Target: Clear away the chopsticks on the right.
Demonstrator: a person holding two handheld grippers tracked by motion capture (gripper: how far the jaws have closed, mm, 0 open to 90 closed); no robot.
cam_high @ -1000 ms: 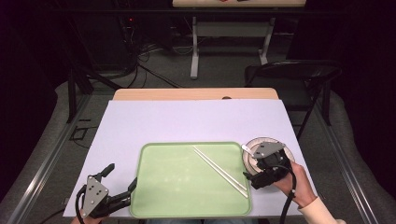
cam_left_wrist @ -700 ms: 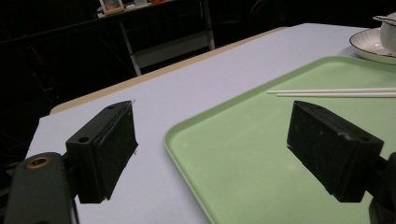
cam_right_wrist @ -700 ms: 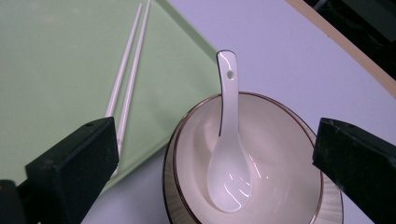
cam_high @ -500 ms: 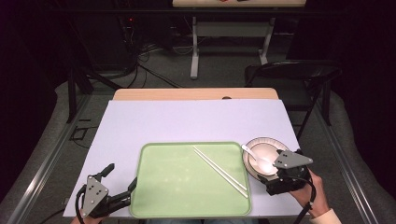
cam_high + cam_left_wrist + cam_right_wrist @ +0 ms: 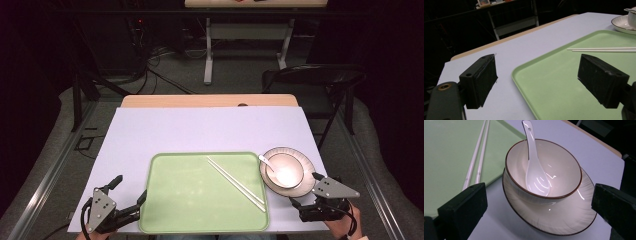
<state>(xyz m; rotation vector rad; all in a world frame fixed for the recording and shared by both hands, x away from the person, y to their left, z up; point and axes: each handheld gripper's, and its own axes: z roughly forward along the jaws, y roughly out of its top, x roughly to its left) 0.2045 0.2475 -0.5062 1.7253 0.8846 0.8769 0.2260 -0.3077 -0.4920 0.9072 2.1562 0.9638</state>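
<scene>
- Right gripper (image 5: 306, 190) sits at the near right corner of the counter (image 5: 200, 130), fingers (image 5: 461, 207) spread wide, empty.
- Bowl (image 5: 284, 171) lies straight ahead of those fingers, just beyond the tips and between them in the right gripper view; it stands upright on a plate (image 5: 302, 185), on the counter just right of the green tray (image 5: 175, 200).
- Bowl holds a white spoon (image 5: 534, 172): scoop down inside, handle leaning out over the far rim, long axis running away from the right gripper.
- Tray holds a pair of white chopsticks (image 5: 235, 182) only, lying side by side, diagonal from tray centre-top toward its near right corner. Rest of the tray is bare.
- Left gripper (image 5: 130, 197) rests at the near left, fingers (image 5: 480, 77) apart and empty, straddling the tray's left edge.
- Judgement: right gripper is by far the nearer to bowl and plate; a short forward advance should put the bowl's rim between its fingers. Risk: the spoon handle could get knocked.
</scene>
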